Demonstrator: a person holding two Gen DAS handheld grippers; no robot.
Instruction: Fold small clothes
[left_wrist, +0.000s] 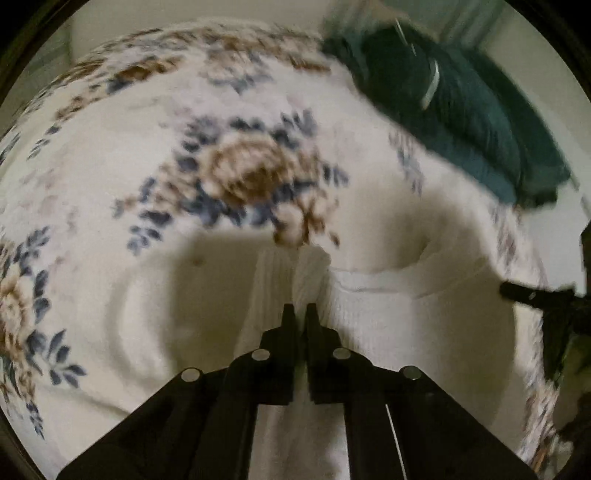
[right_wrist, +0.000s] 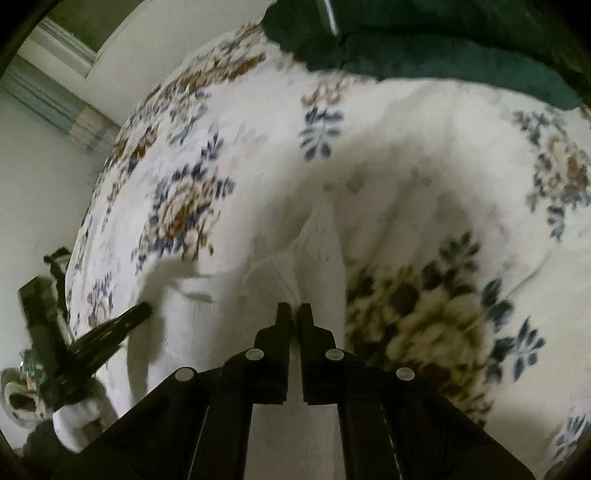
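Note:
A small white ribbed garment (left_wrist: 388, 317) hangs between my two grippers above the floral blanket (left_wrist: 147, 177). My left gripper (left_wrist: 300, 314) is shut on a bunched edge of it. My right gripper (right_wrist: 294, 314) is shut on another edge of the same white garment (right_wrist: 229, 306). The right gripper also shows at the right edge of the left wrist view (left_wrist: 513, 290). The left gripper shows at the lower left of the right wrist view (right_wrist: 142, 312), pinching the cloth. Both views are blurred by motion.
A dark teal garment (left_wrist: 461, 110) lies on the blanket at the far right; it also shows at the top of the right wrist view (right_wrist: 424, 48). The floral blanket (right_wrist: 424, 177) covers the bed. A wall and a door frame (right_wrist: 55, 74) stand beyond its edge.

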